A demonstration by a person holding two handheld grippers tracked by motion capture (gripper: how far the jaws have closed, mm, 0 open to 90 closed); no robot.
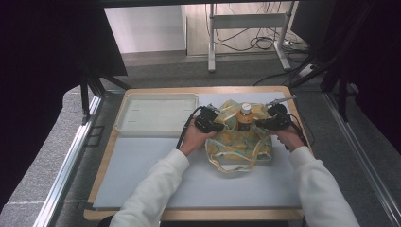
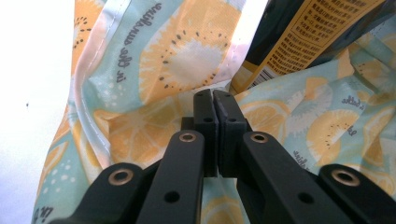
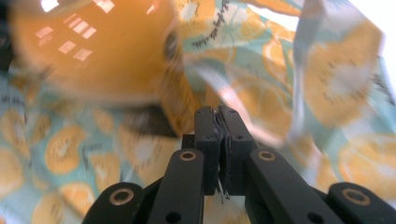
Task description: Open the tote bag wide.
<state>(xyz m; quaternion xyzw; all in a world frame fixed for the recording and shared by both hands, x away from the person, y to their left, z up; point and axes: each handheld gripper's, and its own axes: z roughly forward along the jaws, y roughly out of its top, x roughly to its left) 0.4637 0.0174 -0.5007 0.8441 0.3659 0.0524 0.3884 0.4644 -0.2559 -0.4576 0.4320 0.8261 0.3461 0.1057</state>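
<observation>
Sleeves and forearms in from bottom of high view, one gripper per hand, both at the cloth bag. Empty white tray (image 1: 156,113) at far left of table (image 1: 142,175), untouched, well apart from the work. Left gripper (image 1: 208,122) at left edge of fruit-print bag (image 1: 239,144): jaws pressed fully together, a fold of fabric pinched between the pads (image 2: 205,116) (gripper's own view confirms, cloth bunched right at the tips). Bottle (image 1: 244,117) standing upright in the middle, orange label, pale cap, bag fabric gathered round its lower half, cap and shoulder above the cloth. Right gripper (image 1: 274,120) at right edge of bag, jaws likewise closed tight, thin layer of fabric caught between the pads (image 3: 236,135); view blurred. Progress, as judged: bottle already inside or on the bag, both rims gripped, bag mouth held apart on either side of bottle. Left to do, probably: pull fabric up over bottle or lift bag by its edges. Bottle between the two grippers, touching neither.
</observation>
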